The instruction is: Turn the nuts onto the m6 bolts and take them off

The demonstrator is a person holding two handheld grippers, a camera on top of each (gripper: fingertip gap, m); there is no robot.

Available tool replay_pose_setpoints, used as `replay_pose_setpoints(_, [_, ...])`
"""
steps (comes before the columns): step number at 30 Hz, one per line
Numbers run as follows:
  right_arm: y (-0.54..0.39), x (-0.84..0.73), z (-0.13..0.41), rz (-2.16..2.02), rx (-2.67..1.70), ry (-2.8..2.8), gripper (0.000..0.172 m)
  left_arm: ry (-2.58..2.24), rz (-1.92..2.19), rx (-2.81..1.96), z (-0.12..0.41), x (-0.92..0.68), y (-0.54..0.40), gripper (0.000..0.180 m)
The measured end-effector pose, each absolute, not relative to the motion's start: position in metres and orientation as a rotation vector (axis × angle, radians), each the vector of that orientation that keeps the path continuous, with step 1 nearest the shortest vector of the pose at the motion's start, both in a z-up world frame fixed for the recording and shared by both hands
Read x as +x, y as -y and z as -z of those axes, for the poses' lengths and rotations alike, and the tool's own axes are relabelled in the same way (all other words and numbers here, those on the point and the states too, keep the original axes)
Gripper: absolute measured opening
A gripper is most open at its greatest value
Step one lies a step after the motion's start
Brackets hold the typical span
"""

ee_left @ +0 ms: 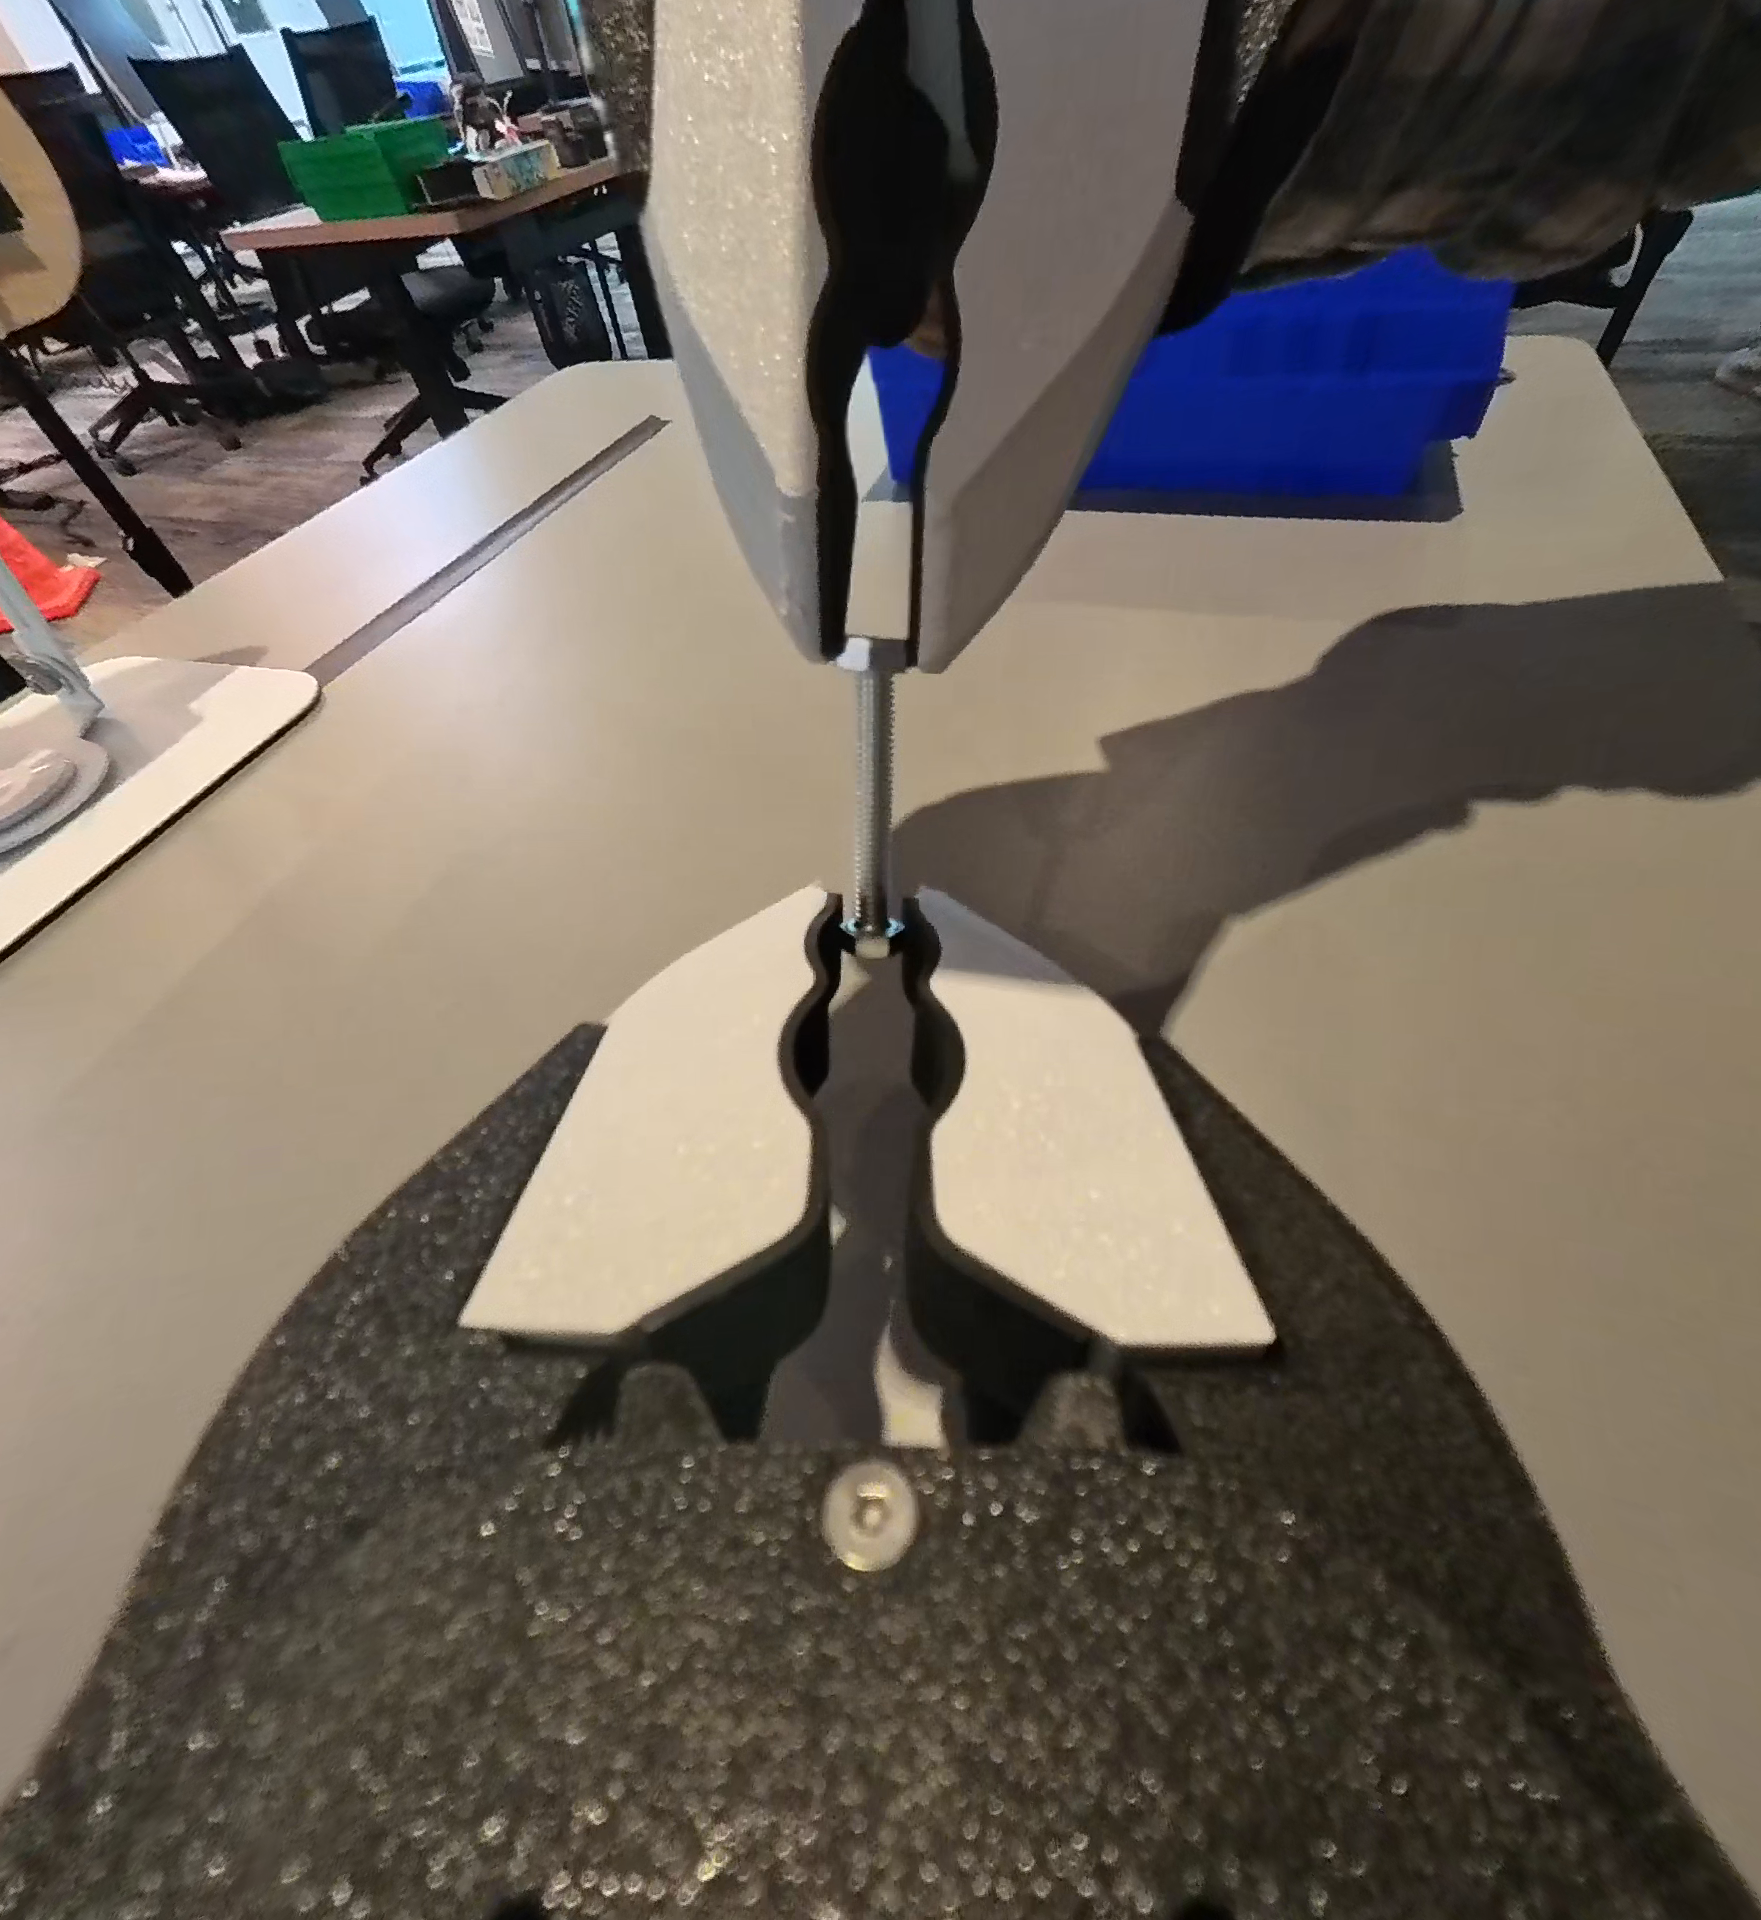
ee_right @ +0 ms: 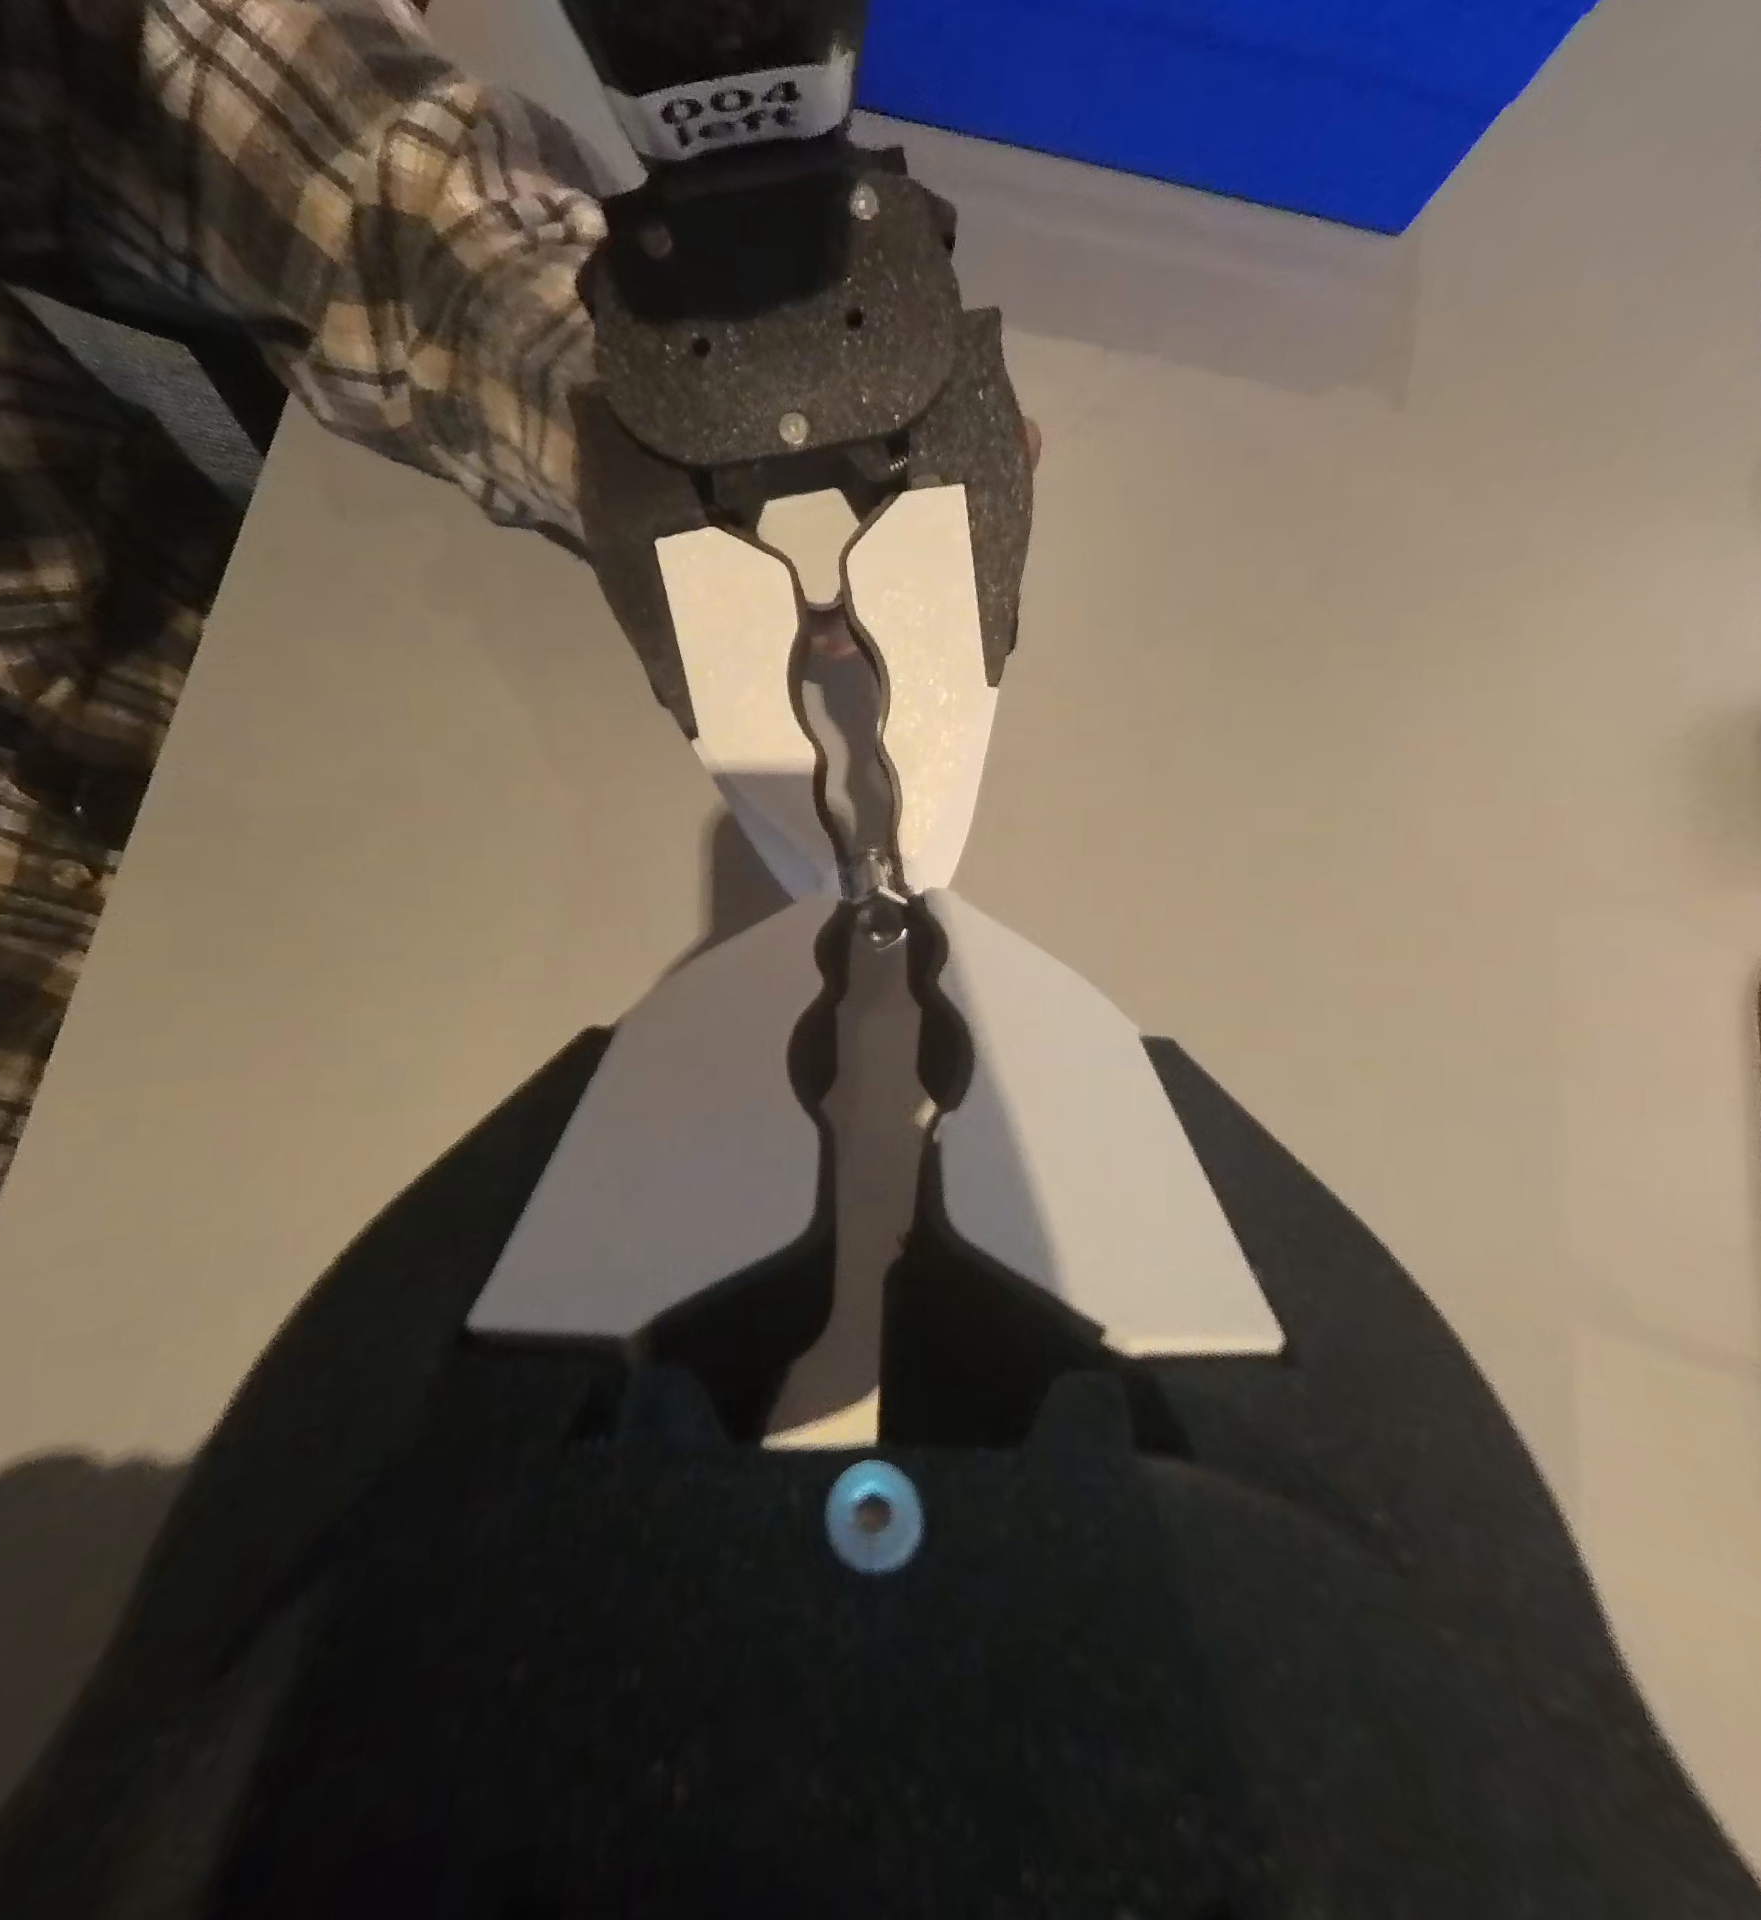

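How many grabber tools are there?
2. The left gripper, low in the left wrist view, has its jaws shut on the nut. The right gripper comes from above, jaws shut on the bolt's other end. None seem hidden.

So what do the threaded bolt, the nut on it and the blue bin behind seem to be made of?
Silver threaded bolt: bare metal, probably plated steel; the shank glints and the ridges catch light. Small hex nut in the left gripper jaws: same bright metal. Blue bin: looks like moulded plastic, with an even saturated colour and a dull sheen.
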State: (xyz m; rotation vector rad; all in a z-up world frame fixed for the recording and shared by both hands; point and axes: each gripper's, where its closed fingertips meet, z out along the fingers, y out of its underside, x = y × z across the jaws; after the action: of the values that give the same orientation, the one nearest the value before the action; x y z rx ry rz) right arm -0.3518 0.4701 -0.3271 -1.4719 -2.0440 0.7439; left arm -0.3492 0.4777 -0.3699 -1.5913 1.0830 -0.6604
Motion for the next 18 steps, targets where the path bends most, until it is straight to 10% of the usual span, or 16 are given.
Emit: replay_pose_setpoints(18, [-0.4704, -0.3564, 0.3262, -0.729, -1.445, 2.056, 0.022, -1.070, 0.719, -1.585, 0.3668, -0.3485, -0.4758, 0.010])
